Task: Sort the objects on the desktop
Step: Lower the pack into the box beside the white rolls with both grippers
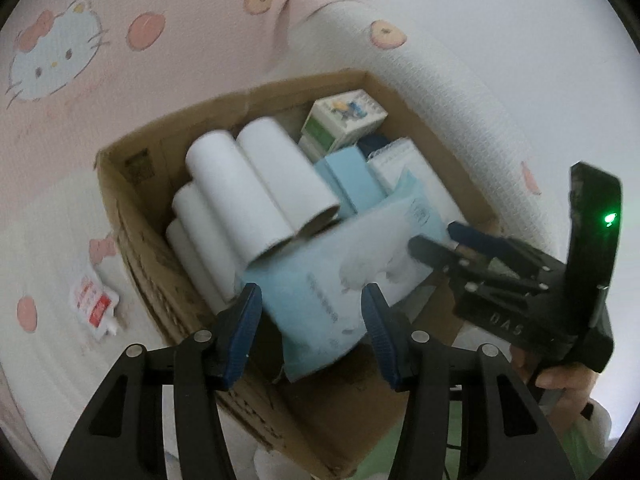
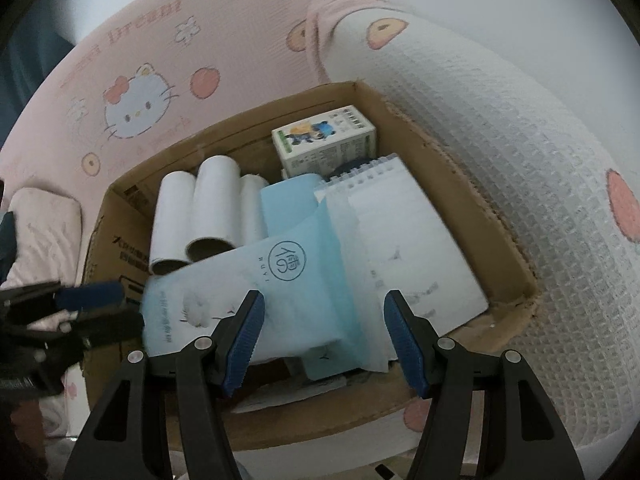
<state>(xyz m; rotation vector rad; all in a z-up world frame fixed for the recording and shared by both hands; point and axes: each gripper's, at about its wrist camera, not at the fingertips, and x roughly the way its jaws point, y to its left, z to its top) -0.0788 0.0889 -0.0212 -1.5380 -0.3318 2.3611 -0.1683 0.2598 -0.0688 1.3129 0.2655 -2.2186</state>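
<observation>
Bed cover (image 2: pixel 240 40), pink, cartoon cat print, with a white quilted fold (image 2: pixel 500 160) along one side; carries everything listed below.

Cardboard box (image 2: pixel 460 160), open-topped, resting on the bed cover against the quilted fold; nearly full.

Spiral notepad (image 2: pixel 400 240), white, lying flat at the box's right side; a blue box (image 2: pixel 288 204) just beside it.

Tissue pack (image 2: pixel 248 280), pale blue and white soft wrapper with a round logo, lying slanted on top of the other contents at the near side of the box, one end towards the near wall.

White paper rolls (image 2: pixel 208 208), several, stacked at the left of the box; the pack's corner overlaps their near ends.

Small printed carton (image 2: pixel 328 140), green and white, at the far corner.

Red and white sachet (image 1: pixel 94 302), loose on the bed cover outside the box, well apart from both claws.

Left claw (image 1: pixel 312 320), spread, empty, above the tissue pack; right claw (image 2: pixel 324 340), likewise spread and empty, above the same pack.

Step in hand, by judgement: the pack appears just placed or about to be adjusted; next move calls for seating it flat, or turning to the sachet outside.
</observation>
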